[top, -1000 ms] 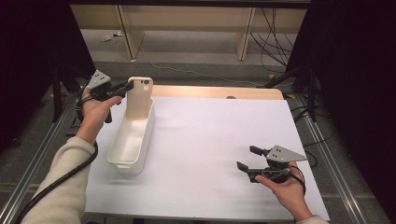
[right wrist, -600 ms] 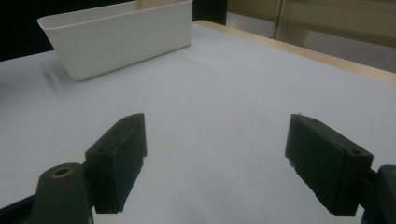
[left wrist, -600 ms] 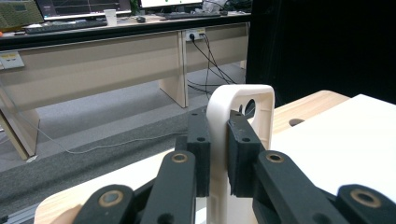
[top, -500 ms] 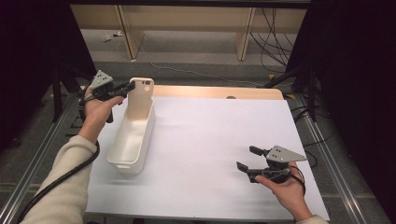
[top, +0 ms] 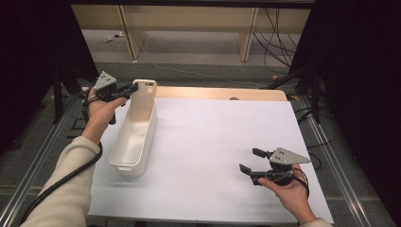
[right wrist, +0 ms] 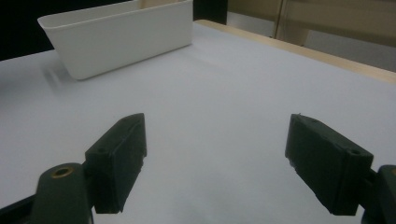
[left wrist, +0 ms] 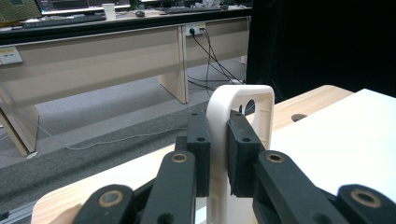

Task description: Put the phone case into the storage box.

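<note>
Bench (top: 213, 142): white-topped, wooden far edge.
Bin: long white plastic bin (top: 135, 137) at the bench's left side.
Left gripper (top: 128, 89): jaws clamp the bin's raised handle tab (left wrist: 243, 107).
Right gripper (top: 249, 161): jaws wide, empty, well apart.
Progress: bin gripped; moving it seemingly remains.

Obstacle: white bin (top: 134, 142) at the desk's (top: 213, 142) left edge, its tall handle tab clamped in the left tool (top: 128, 90).
Open room: bare white surface from bin to right tool (top: 249, 161).
Right tool: jaws spread, nothing between.
</note>
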Demonstrator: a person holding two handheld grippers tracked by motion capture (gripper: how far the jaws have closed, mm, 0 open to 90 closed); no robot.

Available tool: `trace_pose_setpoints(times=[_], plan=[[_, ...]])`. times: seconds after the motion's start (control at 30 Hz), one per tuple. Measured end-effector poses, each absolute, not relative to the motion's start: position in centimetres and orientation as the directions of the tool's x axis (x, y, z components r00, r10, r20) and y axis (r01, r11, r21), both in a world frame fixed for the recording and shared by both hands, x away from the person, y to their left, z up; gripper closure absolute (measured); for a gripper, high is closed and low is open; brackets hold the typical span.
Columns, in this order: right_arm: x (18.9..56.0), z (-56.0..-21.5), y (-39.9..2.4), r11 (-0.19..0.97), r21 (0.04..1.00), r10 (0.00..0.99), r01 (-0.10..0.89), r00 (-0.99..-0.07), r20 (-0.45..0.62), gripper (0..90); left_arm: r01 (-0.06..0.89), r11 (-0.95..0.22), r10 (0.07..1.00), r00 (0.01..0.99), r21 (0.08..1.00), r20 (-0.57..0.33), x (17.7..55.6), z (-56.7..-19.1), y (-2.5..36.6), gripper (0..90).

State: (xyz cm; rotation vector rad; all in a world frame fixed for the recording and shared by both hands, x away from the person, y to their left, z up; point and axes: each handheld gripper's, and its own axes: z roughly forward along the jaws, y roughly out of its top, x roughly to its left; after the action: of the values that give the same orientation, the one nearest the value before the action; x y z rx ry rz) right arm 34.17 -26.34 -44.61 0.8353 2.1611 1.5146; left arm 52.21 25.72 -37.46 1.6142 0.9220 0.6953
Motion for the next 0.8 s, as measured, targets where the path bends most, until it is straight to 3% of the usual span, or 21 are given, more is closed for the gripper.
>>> trace_pose_setpoints(times=[0.8], plan=[[33.9, -44.4, -26.5, 0.276, 0.914, 0.66, 0.299, -0.75, 0.046, 21.8, 0.237, -0.116, 0.859, 0.511, 0.965, -0.022, 53.1, -38.6, 25.7, 81.0]])
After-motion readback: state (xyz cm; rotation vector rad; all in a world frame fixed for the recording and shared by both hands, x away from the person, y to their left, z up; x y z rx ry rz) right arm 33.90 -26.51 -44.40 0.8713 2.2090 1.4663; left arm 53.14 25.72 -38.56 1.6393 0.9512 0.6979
